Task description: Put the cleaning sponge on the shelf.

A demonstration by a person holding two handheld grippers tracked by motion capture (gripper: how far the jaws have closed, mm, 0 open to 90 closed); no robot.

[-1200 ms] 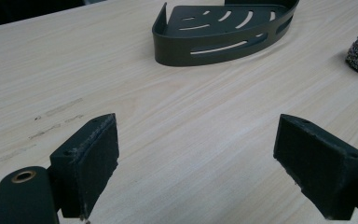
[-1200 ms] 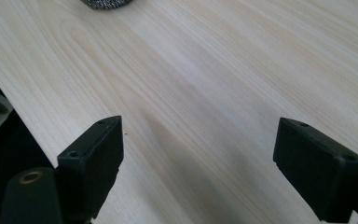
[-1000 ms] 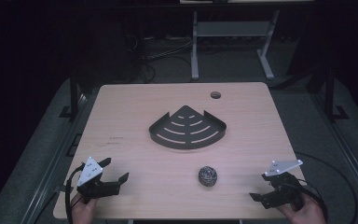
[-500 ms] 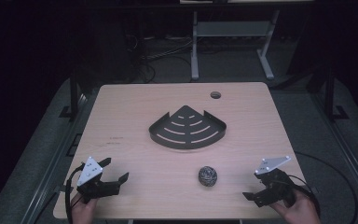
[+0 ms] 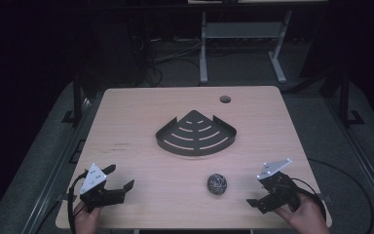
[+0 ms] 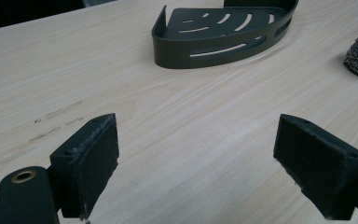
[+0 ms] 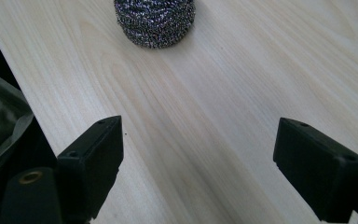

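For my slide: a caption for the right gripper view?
Open right gripper faces a steel scourer on the wooden table.

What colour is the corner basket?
Dark grey-black corner basket, with curved slots; clearest in the left gripper view.

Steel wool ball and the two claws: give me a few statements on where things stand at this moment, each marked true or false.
1. The steel wool ball lies on the bare table, outside the black corner shelf. True.
2. The right claw is shut on the ball. False: its jaws stand wide apart in the right gripper view, with the ball ahead of them and untouched.
3. The left claw is open and holds nothing. True.
4. The corner shelf holds a sponge. False: its slotted floor is bare.
5. The ball lies nearer the left claw than the right. False: in the high view it sits closer to the right claw.
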